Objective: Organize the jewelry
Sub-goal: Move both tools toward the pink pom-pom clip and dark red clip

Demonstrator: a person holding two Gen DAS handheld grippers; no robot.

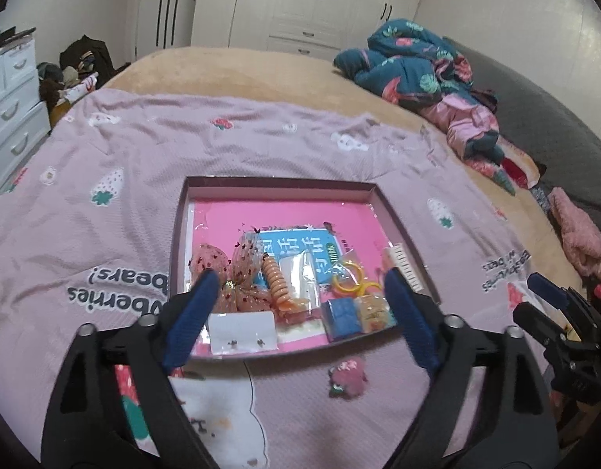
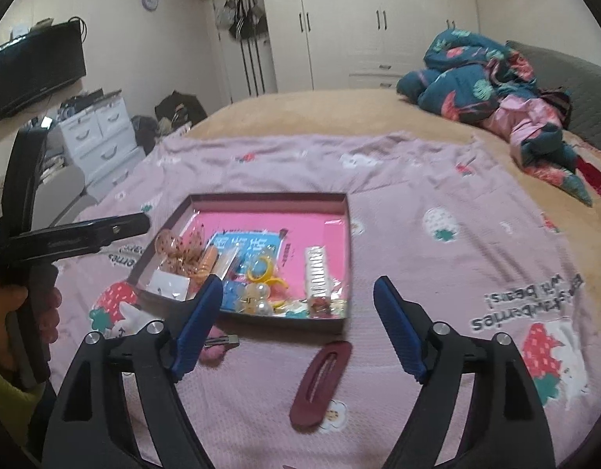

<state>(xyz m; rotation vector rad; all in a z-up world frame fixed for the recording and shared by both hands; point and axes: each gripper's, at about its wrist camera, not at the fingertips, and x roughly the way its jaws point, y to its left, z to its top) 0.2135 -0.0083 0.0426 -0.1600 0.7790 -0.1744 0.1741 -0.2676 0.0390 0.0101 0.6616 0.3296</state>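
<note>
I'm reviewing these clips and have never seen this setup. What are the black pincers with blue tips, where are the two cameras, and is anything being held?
They are hand-held grippers, one per hand, each carrying a camera looking along its fingers. The left gripper and right gripper are both open and hold nothing. On the pink strawberry blanket sits a shallow box of hair accessories and trinkets. Outside it lie a maroon hair clip and a small pink clip.

Pink flower clip (image 2: 214,349): lying at lower left of the right wrist view, half hidden behind the right gripper's left finger (image 2: 198,328).
Box (image 1: 402,219) near corners: being covered by blue fingers.
Earring card (image 1: 243,330) studs: showing too small to identify.
</note>
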